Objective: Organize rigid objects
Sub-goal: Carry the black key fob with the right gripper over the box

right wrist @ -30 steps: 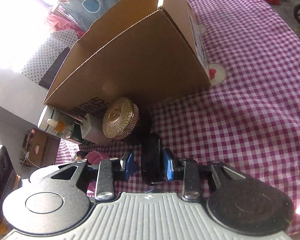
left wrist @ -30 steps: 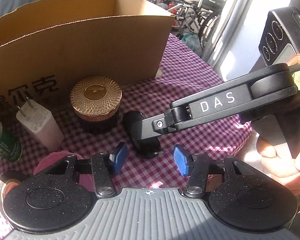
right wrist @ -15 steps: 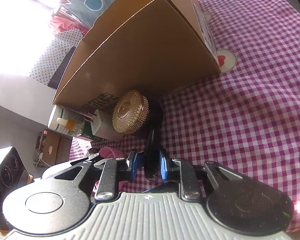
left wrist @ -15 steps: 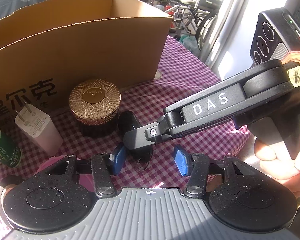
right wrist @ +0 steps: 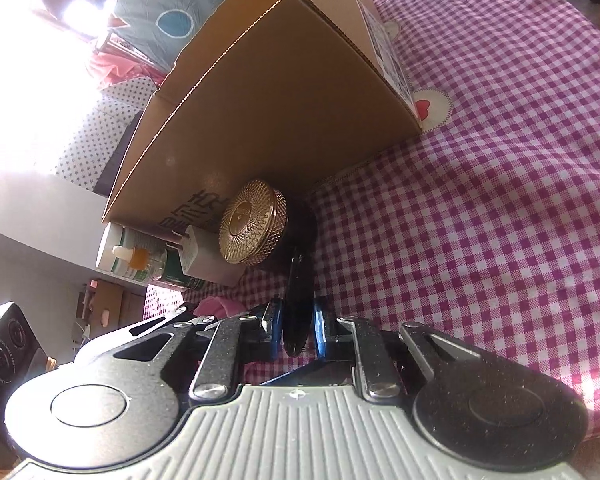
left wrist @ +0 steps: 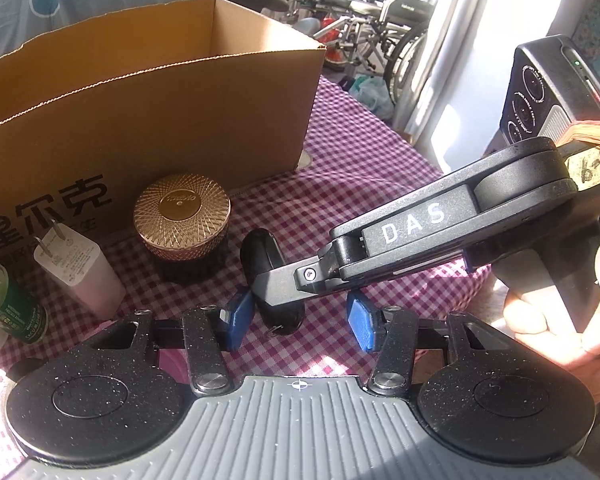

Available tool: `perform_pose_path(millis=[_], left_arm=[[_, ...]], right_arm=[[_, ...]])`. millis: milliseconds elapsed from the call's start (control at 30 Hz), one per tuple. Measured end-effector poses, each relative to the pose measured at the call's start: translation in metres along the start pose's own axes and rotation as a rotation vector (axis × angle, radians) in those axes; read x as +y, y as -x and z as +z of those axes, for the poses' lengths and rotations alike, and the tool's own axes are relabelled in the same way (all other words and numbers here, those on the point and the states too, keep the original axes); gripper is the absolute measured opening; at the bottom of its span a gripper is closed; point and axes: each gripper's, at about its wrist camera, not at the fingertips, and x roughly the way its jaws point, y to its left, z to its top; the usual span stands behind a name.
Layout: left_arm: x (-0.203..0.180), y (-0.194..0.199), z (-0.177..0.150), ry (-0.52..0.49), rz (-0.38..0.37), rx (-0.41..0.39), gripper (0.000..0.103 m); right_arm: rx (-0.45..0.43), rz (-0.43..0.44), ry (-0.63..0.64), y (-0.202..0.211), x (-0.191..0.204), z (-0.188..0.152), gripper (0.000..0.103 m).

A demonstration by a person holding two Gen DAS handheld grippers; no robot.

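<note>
A big brown box (left wrist: pixel 148 128) stands open on the checked cloth (right wrist: pixel 500 208). From the left camera you see only part of the inside, and that part is bare. Nothing can be seen of the bottom.

In front of the box stand a jar (left wrist: pixel 182 222) with a gold lid, a white plug (left wrist: pixel 78 268) with its two pins up, and a green bottle (left wrist: pixel 8 304) at the far left. The jar is near the box wall. The plug is just beside the jar.

The black key fob (right wrist: pixel 298 300) sits on the cloth in front of the jar. It stands on its thin edge. Its long side runs from the jar toward the right gripper (right wrist: pixel 296 330).

The right gripper's jaws have just been closing, and now the blue pads (right wrist: pixel 320 330) press the fob from both sides.

The left gripper (left wrist: pixel 300 318) hangs over the cloth close to the fob. Its jaws stand partly apart and hold nothing. A hand (left wrist: pixel 560 332) holds the right gripper's handle.
</note>
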Motion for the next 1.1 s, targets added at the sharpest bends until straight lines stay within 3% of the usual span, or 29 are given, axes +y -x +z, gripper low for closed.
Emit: perform_pose_path(millis=[333,467,633,733,833,1100], left_arm=[[-0.018,0.039,-0.004,-0.058,-0.011,-0.075,0.051],[-0.015,0.069,0.004,-0.069,-0.006,-0.142,0.051],[0.01,0.107,0.028,-0.042,0.032,-0.222,0.051],[0.036,0.123,0.051,-0.016,0.084,-0.237,0.051],[0.066,0.124,0.076,0.034,0.114,-0.203,0.051],[0.151,0.075,0.129,0.227,0.098,-0.044,0.051]], right_arm=[[-0.078,0.016,0.017,0.043,0.02,-0.017,0.018],[-0.125,0.037,0.069,0.061,0.052,-0.011,0.018],[-0.16,0.08,0.184,0.062,0.107,0.021,0.018],[-0.148,0.11,0.248,0.045,0.139,0.053,0.018],[-0.099,0.134,0.256,0.016,0.16,0.09,0.017],[0.068,0.112,0.14,-0.089,0.166,0.182,0.017]])
